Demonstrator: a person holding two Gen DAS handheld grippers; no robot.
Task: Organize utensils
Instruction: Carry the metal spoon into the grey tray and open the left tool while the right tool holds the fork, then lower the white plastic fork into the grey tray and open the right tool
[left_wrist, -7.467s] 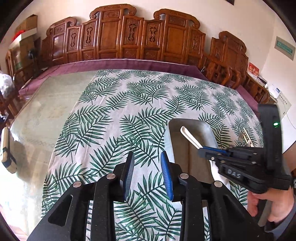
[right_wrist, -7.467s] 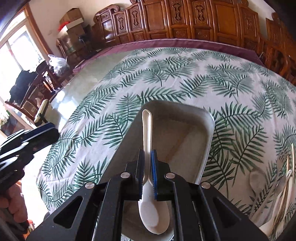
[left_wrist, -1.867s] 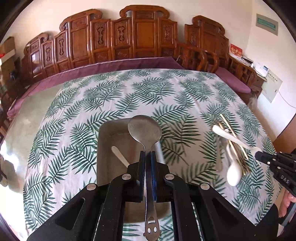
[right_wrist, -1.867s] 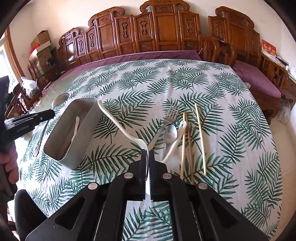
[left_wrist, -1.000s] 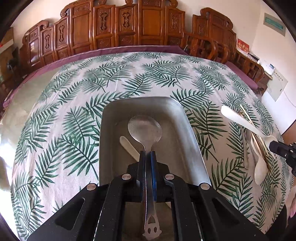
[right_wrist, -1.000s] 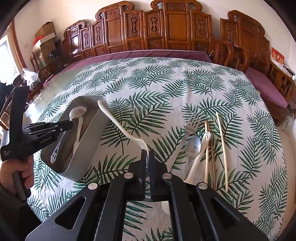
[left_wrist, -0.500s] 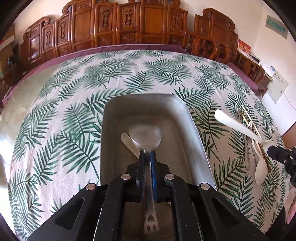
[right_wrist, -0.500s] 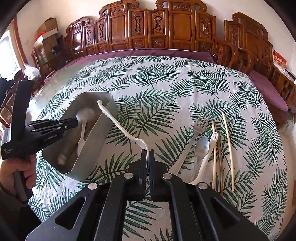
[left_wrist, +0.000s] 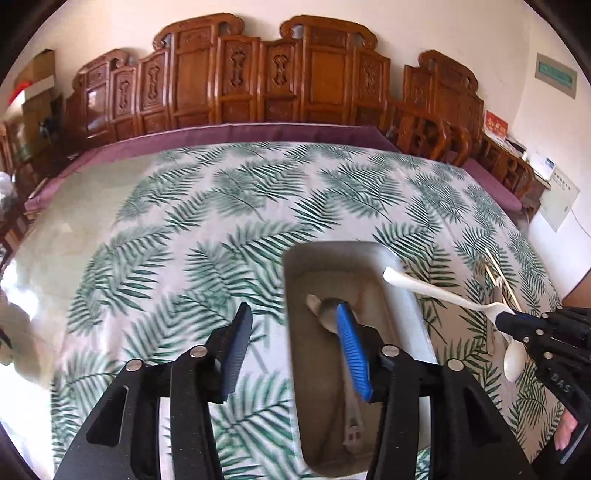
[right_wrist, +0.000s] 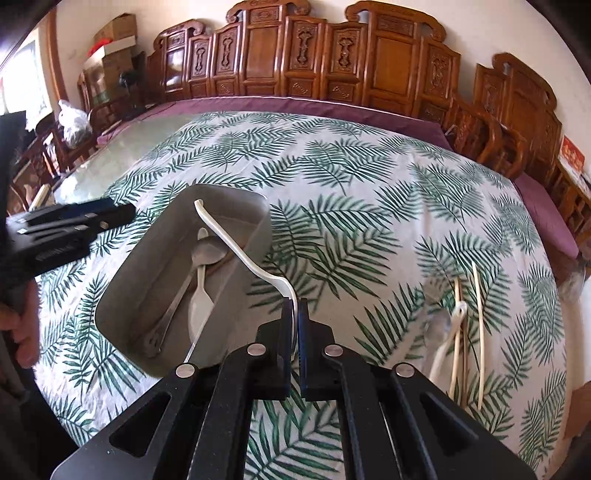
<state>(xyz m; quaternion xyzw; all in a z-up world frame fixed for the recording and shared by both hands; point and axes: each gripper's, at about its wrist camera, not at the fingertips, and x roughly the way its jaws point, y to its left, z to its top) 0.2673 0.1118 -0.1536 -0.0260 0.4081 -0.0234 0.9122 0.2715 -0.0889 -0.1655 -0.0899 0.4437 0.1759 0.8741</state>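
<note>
The left tool (left_wrist: 291, 343), jaws just opened and empty, has dropped a metal spoon (right_wrist: 184, 284) into the tray (right_wrist: 155, 236). The right tool (right_wrist: 294, 314) pinches a white spoon (right_wrist: 236, 251) above it, likely next to release.

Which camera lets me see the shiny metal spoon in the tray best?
The right wrist view. There the metal spoon lies whole in the gray tray, from bowl to handle end, beside a white spoon. In the left wrist view the left gripper, open, hides part of the spoon's bowl and handle.
</note>
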